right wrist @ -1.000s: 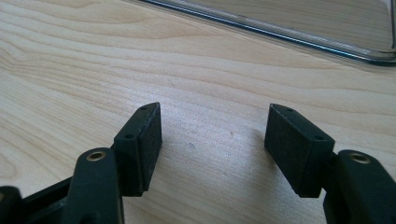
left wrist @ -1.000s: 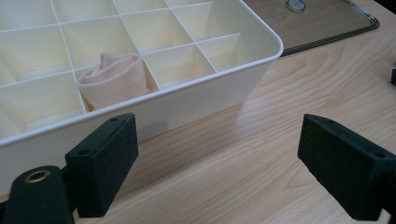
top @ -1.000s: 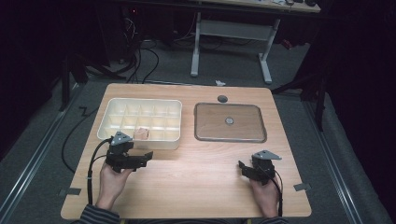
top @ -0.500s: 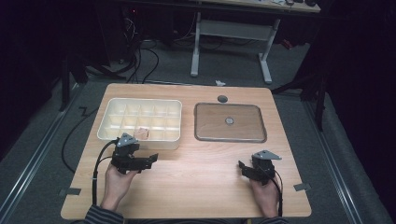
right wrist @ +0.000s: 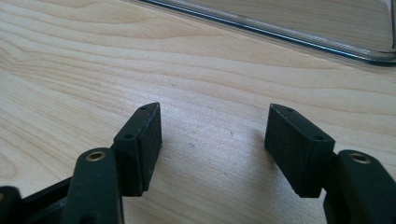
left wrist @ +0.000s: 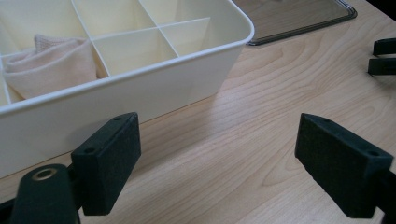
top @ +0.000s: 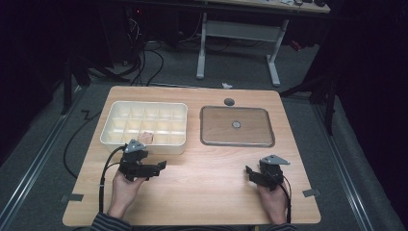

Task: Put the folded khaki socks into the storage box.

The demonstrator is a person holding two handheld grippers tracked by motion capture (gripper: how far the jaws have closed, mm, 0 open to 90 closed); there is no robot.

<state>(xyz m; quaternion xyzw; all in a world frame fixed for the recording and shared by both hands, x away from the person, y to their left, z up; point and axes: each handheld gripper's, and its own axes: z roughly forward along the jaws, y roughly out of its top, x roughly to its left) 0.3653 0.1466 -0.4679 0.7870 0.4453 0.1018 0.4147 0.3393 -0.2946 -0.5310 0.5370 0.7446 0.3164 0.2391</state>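
A cream box [top: 159, 110] with several compartments stands on the left half of the table. A folded pink cloth [top: 146, 138] lies in one of its near-row compartments, seen up close as the pink cloth [left wrist: 51, 60] behind the box's front wall [left wrist: 140, 93]. My left gripper [top: 159, 168] sits just in front of the box, open and empty; in its own view the left gripper [left wrist: 217, 154] has its jaws wide apart over bare wood. My right gripper [top: 249, 173] rests near the front right, open and empty, and the right gripper [right wrist: 212, 144] has only the tabletop between its jaws.
A clear flat lid [top: 236, 126] with a small round knob lies to the right of the box; its edge [right wrist: 327, 42] runs just beyond my right gripper. A small dark disc [top: 229, 101] sits near the table's far edge. Bare wood spans between the two grippers.
My left gripper has drawn back from the box's near wall towards the person and slightly right, with the pink cloth left in its compartment. The right gripper has stayed put.
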